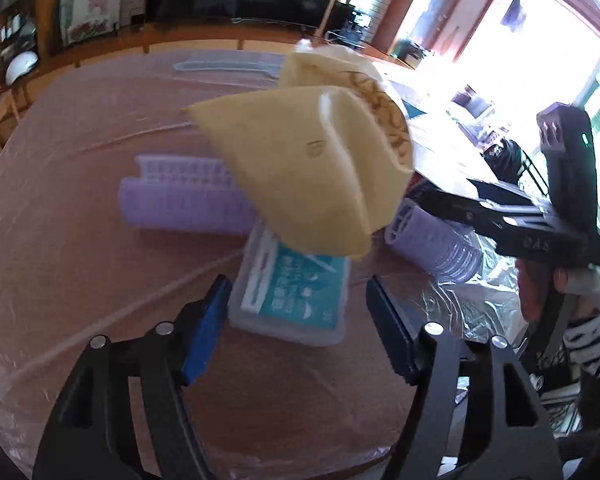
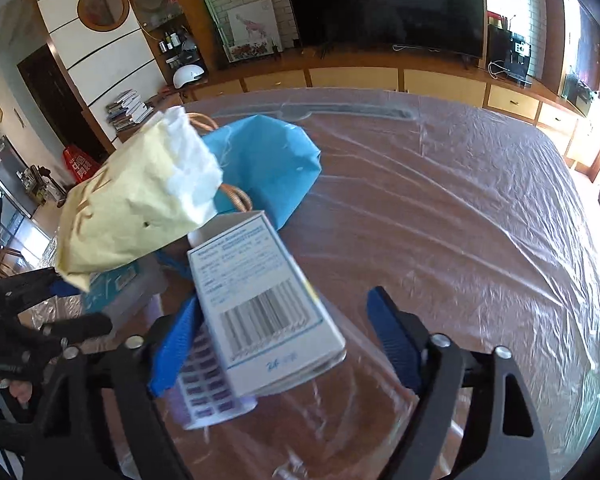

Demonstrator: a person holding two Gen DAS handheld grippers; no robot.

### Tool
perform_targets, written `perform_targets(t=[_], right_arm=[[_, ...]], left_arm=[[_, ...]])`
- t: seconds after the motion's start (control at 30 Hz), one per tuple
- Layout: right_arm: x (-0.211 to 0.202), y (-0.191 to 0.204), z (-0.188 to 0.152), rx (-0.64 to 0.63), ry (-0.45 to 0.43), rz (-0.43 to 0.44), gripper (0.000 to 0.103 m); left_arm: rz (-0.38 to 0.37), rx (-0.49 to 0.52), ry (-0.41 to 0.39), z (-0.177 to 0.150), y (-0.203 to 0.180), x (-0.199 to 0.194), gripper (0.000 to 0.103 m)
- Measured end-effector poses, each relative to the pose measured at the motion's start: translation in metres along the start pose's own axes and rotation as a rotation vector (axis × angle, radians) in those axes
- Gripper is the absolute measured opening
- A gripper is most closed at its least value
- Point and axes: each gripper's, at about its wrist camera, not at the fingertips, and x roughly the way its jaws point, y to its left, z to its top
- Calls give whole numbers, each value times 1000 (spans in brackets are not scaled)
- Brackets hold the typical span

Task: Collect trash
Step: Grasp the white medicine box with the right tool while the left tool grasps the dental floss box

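Note:
A yellow paper bag [image 1: 308, 160] with rope handles hangs tilted over a heap on the plastic-covered table [image 1: 80, 240]; what carries it I cannot tell. Below it lies a clear plastic box with a teal label [image 1: 292, 296], between the fingers of my left gripper [image 1: 298, 292], whose pads stand apart from it. In the right wrist view a white carton with a barcode [image 2: 260, 304] stands tilted between the fingers of my right gripper [image 2: 284, 300]. It leans by the left pad [image 2: 176, 352], with a gap to the right one. The yellow bag [image 2: 140, 208] and a blue bag [image 2: 268, 164] lie behind.
Purple hair rollers [image 1: 180, 200] [image 1: 436, 240] lie on either side of the heap, and one [image 2: 204, 392] is under the carton. Crumpled clear film [image 1: 480, 304] sits at the right. A striped sleeve [image 1: 592, 332] shows behind the right gripper's body [image 1: 500, 220]. Bare table [image 2: 460, 220] stretches right.

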Motion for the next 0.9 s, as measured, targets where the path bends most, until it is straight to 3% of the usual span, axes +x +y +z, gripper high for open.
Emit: perform_targets(t=[0.13, 0.33, 0.5, 0.63, 0.9], right_arm=[[11, 1, 7, -35, 18, 17, 88], [21, 0, 19, -47, 31, 27, 90], [19, -4, 16, -46, 26, 0, 49], [11, -17, 13, 47, -3, 61, 48], [-20, -18, 5, 103, -81, 28, 47]], left_arm=[[11, 72, 14, 5, -17, 8, 71], [4, 53, 12, 11, -18, 10, 70], [12, 35, -1, 12, -11, 9, 58], [-10, 19, -9, 10, -6, 8, 57], [-53, 45, -15, 2, -12, 1, 57]])
